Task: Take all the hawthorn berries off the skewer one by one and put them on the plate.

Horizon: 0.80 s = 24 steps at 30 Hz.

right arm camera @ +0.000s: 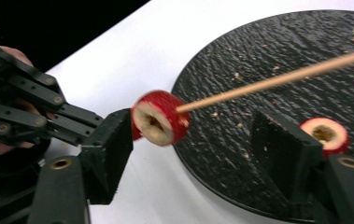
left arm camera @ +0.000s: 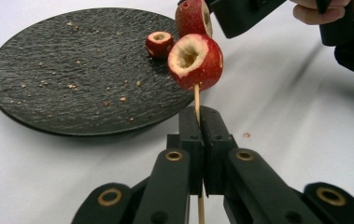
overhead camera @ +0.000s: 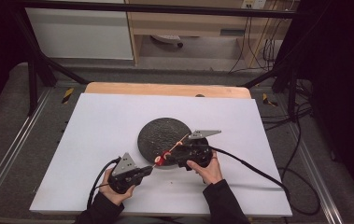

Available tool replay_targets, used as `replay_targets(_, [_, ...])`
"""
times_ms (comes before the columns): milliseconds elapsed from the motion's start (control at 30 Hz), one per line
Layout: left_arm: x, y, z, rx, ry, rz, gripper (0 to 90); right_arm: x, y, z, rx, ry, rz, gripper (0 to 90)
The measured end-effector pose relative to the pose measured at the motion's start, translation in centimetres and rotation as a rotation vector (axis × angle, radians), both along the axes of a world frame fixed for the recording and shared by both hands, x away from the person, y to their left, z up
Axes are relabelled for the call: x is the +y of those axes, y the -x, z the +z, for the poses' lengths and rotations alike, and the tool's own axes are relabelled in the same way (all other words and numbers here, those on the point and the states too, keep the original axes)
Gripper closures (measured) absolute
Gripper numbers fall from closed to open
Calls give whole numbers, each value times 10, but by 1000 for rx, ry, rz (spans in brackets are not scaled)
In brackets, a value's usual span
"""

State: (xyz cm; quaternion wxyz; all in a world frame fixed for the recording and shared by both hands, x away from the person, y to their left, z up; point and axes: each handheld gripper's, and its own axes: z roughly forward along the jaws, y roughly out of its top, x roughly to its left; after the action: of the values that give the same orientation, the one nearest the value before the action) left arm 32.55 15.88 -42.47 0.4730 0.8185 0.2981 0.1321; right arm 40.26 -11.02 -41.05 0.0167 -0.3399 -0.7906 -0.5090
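Note:
My left gripper [left arm camera: 198, 117] is shut on a thin wooden skewer [left arm camera: 196, 95] that points away from it. A cored red fruit [left arm camera: 194, 61] is threaded on the skewer, and a second red piece [left arm camera: 192, 16] sits just beyond it against a jaw of the right gripper [left arm camera: 240, 16]. In the right gripper view the jaws of my right gripper [right arm camera: 195, 149] stand wide apart. The fruit [right arm camera: 160, 116] hangs beside the left finger [right arm camera: 109, 149], and the skewer [right arm camera: 277, 79] crosses above the gap. From above, both grippers [overhead camera: 149, 170] [overhead camera: 167, 157] meet at the fruit [overhead camera: 159, 160].
A round black plate [overhead camera: 158, 135] lies in the middle of the white table mat [overhead camera: 109, 121], with crumbs on it and one more cored red fruit [left arm camera: 159, 43] [right arm camera: 326, 135]. The mat's front edge is near the person's sleeves. Cables trail from both grippers.

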Motion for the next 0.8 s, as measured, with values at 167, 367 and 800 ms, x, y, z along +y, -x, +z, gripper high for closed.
replay_targets(167, [-3,1,-1,1,0,-14,881,0,0,0,13,-19,23,408])
replay_targets(367, [-4,2,-1,2,-2,-21,881,1,0,-1,27,-28,55,504])
replay_targets(800, [-2,1,-1,-7,11,-27,880,-1,-2,1,76,-77,90,643])
